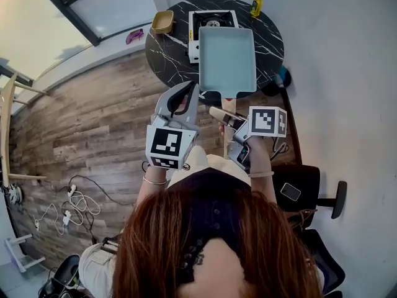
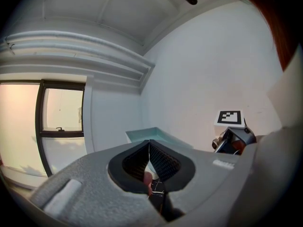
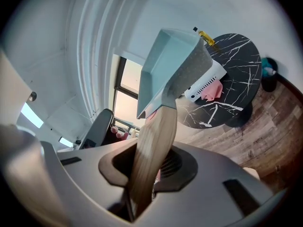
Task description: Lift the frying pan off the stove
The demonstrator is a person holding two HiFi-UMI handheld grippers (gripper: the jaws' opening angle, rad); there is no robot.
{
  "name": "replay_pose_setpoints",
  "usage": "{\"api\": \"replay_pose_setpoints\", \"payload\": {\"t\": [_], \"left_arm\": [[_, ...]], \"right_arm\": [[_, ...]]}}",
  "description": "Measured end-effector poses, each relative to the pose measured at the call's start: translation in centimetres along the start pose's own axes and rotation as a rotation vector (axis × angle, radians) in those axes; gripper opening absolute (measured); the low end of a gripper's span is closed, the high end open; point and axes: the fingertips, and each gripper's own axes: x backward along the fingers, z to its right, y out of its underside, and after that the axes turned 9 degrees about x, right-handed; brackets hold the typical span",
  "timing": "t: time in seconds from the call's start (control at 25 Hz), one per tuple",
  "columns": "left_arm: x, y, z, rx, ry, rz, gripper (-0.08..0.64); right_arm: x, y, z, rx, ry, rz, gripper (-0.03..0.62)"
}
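Over the near edge of the table (image 1: 273, 48), the pan (image 1: 226, 61) hangs in the right gripper (image 1: 221, 115). That one has the job: its jaws are clamped on the wooden handle (image 1: 228, 103), and the right gripper view shows the handle (image 3: 151, 145) wedged between them.

The relation that counts is the long axis. The handle runs straight back from the pan toward the person and into those jaws, with the pale blue pan (image 3: 168, 65) out ahead of them and tipped upward. The stove (image 3: 203, 86) shows below and beyond the pan's underside, so the pan looks clear of the burner. From the head view it overlaps the stove (image 1: 211, 20) only at its near right part.

The left gripper (image 1: 188, 92) sits just beside the handle on its left, not touching it. Its jaws are pressed together on nothing, and the left gripper view has the pan's rim (image 2: 151, 135) beyond them. It is near, but the right gripper has the hold.

Now the count: one pan, one handle, one stove, one table and two grippers. Also on the table are one yellow bottle (image 1: 256, 3) at the far side and one small bowl (image 1: 163, 22) at the left. One pink cloth (image 3: 214, 90) lies by the stove.
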Motion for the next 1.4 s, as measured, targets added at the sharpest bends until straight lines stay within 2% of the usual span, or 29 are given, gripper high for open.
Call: {"api": "replay_pose_setpoints", "payload": {"t": [0.24, 0.48, 0.76, 1.4], "left_arm": [[0.1, -0.5, 0.5, -0.008, 0.015, 0.015, 0.014], [0.9, -0.5, -0.1, 0.009, 0.023, 0.009, 0.014], [4.4, -1.0, -1.0, 0.023, 0.022, 0.007, 0.014], [7.9, -0.8, -1.6, 0.048, 0.002, 0.003, 0.014]], "right_arm": [[0.4, 0.3, -0.9, 0.034, 0.003, 0.010, 0.086], [0.0, 0.8, -2.0, 0.019, -0.005, 0.015, 0.086], [-0.1, 2.7, -4.7, 0.013, 0.004, 0.028, 0.086], [0.3, 5.3, -7.1, 0.022, 0.024, 0.004, 0.087]]}}
